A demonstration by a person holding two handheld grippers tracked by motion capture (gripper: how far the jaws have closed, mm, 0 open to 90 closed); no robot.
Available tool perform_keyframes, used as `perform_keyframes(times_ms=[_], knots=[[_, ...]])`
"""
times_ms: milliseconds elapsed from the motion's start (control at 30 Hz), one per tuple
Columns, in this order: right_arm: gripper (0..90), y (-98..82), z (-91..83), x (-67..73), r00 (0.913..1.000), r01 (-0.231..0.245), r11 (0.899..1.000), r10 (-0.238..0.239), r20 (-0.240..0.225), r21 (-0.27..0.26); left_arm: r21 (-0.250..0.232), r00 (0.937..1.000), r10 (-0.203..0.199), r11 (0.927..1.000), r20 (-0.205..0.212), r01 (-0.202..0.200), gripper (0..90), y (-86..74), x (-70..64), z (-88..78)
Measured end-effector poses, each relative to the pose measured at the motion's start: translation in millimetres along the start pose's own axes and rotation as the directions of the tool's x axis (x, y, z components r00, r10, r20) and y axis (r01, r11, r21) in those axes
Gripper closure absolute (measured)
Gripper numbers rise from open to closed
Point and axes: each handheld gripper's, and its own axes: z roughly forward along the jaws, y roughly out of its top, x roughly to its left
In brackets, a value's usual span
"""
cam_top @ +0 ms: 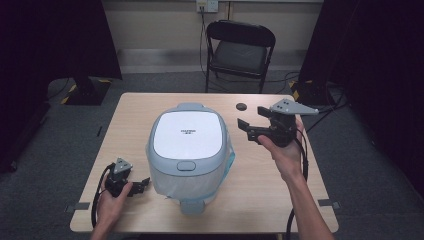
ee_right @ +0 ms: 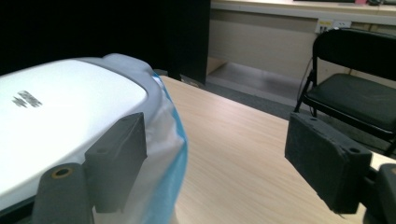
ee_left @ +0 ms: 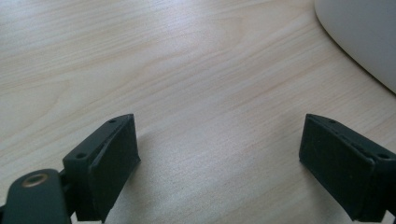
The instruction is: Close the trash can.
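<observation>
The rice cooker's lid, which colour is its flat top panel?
White, with a pale grey-blue rim around it. The rice cooker lid shows best in the high view.

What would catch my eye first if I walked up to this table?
A big white and pale blue rice cooker sits shut in the middle of the wooden table. On either side a hand holds a black gripper, the left gripper low near the front edge, the right gripper raised beside the cooker, both open.
</observation>
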Motion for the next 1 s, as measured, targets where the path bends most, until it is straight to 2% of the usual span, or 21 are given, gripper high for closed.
perform_keyframes(times_ms=[300, 367, 600, 700, 1000], knots=[[19.7, -18.9, -3.6, -15.1, 0.9978, -0.033, 0.999, 0.031, 0.058, 0.033, 0.000, 1.0000, 0.000, 1.0000, 0.000, 0.000, 11.1, 0.0, 0.0, 0.0], [18.8, -26.3, -5.5, -21.9, 0.9955, -0.064, 0.997, 0.061, 0.073, 0.031, 0.000, 1.0000, 0.000, 1.0000, 0.000, 0.000, 11.1, 0.0, 0.0, 0.0], [18.8, -42.7, -8.4, -31.8, 0.9907, -0.090, 0.994, 0.083, 0.108, 0.062, 0.000, 1.0000, 0.000, 1.0000, 0.000, 0.000, 11.1, 0.0, 0.0, 0.0], [18.9, -56.3, -9.8, -40.4, 0.9869, -0.120, 0.990, 0.110, 0.117, 0.079, 0.000, 1.0000, 0.000, 1.0000, 0.000, 0.000, 11.1, 0.0, 0.0, 0.0], [19.0, -85.2, -12.7, -52.0, 0.9802, -0.150, 0.978, 0.129, 0.150, 0.142, 0.000, 1.0000, 0.001, 1.0000, 0.000, -0.001, 11.1, 0.0, 0.1, 0.0]])
